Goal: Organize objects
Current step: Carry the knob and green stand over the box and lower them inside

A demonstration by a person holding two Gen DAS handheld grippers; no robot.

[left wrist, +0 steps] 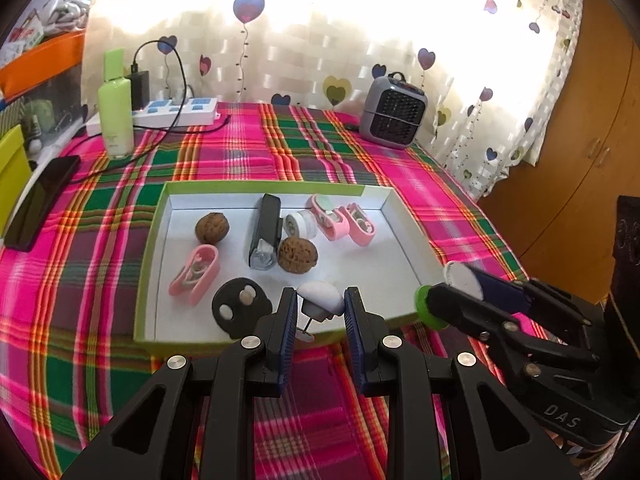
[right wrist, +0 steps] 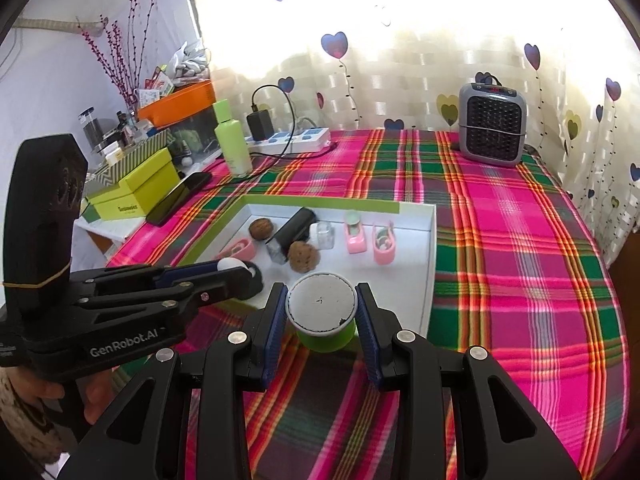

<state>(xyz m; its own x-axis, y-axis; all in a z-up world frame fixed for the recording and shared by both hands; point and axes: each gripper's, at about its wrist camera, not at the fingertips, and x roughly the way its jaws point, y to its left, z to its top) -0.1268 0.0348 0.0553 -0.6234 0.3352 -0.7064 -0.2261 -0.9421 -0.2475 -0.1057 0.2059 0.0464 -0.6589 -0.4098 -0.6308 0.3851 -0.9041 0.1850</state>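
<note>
A shallow green-rimmed white tray (left wrist: pixel 404 224) (right wrist: pixel 430 248) lies on the plaid cloth. It holds two walnuts (left wrist: pixel 212 228) (left wrist: pixel 298 256), a black lighter-like case (left wrist: pixel 266 228), a small jar (left wrist: pixel 300 222), three pink tape dispensers (left wrist: pixel 196 274) and a black disc (left wrist: pixel 238 306). My left gripper (left wrist: pixel 320 306) is shut on a white plug (left wrist: pixel 322 300) over the tray's near edge. My right gripper (right wrist: pixel 322 312) is shut on a green spool with a white top (right wrist: pixel 322 304) at the tray's near right corner; it also shows in the left wrist view (left wrist: pixel 460 280).
A grey heater (left wrist: pixel 394 114) (right wrist: pixel 492 124) stands at the back right. A green bottle (left wrist: pixel 116 116), a power strip with charger (left wrist: pixel 176 110) and a phone (left wrist: pixel 40 200) sit at the back left. Boxes (right wrist: pixel 136 188) stack beyond the left edge.
</note>
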